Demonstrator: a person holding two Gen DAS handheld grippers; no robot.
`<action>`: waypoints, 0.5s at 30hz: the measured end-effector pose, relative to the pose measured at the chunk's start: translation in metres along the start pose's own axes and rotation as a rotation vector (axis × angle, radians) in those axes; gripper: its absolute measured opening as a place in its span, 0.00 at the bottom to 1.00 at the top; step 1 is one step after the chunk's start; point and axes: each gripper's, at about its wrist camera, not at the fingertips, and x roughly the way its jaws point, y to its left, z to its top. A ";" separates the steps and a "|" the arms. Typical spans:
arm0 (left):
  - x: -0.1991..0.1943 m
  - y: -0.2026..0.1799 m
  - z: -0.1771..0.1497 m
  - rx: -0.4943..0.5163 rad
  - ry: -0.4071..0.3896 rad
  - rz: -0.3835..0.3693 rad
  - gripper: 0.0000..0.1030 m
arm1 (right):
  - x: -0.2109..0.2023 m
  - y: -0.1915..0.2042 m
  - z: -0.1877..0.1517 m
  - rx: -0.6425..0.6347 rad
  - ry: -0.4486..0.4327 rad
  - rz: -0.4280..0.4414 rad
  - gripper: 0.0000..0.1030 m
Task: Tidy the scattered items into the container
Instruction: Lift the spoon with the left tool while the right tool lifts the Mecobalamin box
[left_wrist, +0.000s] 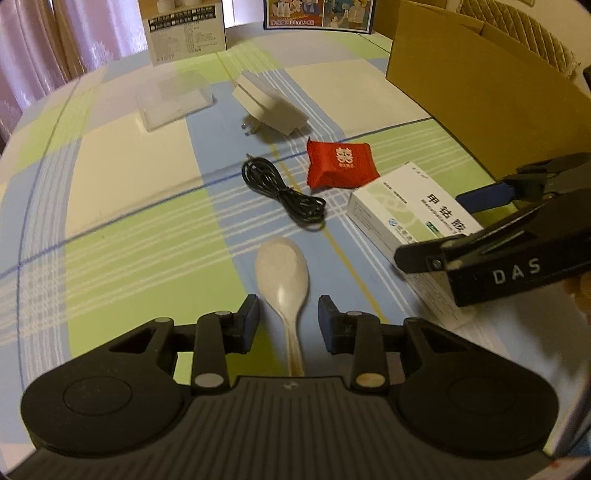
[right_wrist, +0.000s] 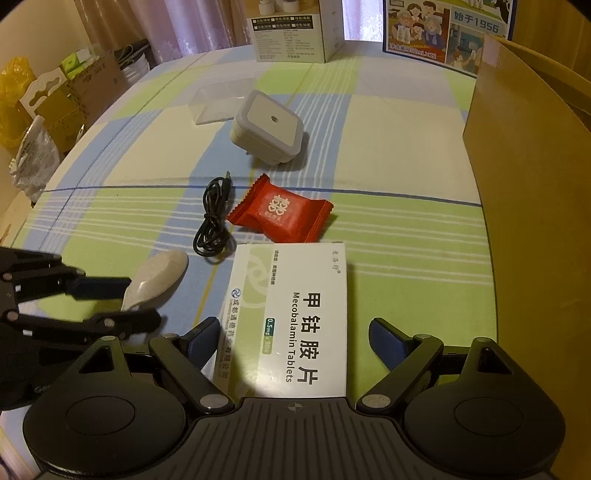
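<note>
Left wrist view: the left gripper (left_wrist: 288, 319) points down at the plaid tablecloth (left_wrist: 122, 236), its jaws apart on either side of a pale plastic spoon (left_wrist: 282, 273). The blue pads (left_wrist: 327, 321) flank the spoon's neck with a visible gap on each side, so nothing is clamped. The spoon lies flat, bowl away from the camera, handle running under the gripper body. Beyond the bowl lies a coiled black cable (left_wrist: 282, 194), then a red candy packet (left_wrist: 341, 166) just to its right, and farther off a white plug-in night light (left_wrist: 269, 105) with its prongs toward the cable. A clear plastic box (left_wrist: 173, 99) sits left of the night light. The cardboard container (left_wrist: 491, 99) stands at the right edge. The right gripper (left_wrist: 436, 229) reaches in from the right over a white medicine box (left_wrist: 410, 218).

Right wrist view: the right gripper (right_wrist: 291, 343) hangs with its jaws spread wide around the medicine box (right_wrist: 295, 317), labelled Mecobalamin Tablets; the right pad stands clear of the box, and the left pad is close to its edge. The red candy packet (right_wrist: 282, 212) touches the box's far end, the black cable (right_wrist: 214, 218) beside it. The left gripper (right_wrist: 142, 301) straddles the spoon (right_wrist: 157, 275) at the left. The cardboard container (right_wrist: 532, 177) rises along the right.
</note>
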 end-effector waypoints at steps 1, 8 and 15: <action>-0.001 0.000 -0.001 -0.001 0.006 -0.003 0.25 | 0.000 0.000 0.000 0.001 0.000 0.001 0.83; -0.006 -0.004 -0.004 -0.024 0.025 -0.031 0.03 | -0.001 -0.001 0.001 0.009 -0.001 0.007 0.83; -0.020 -0.009 -0.001 -0.026 -0.032 -0.025 0.03 | -0.004 -0.002 0.000 0.009 -0.003 0.010 0.83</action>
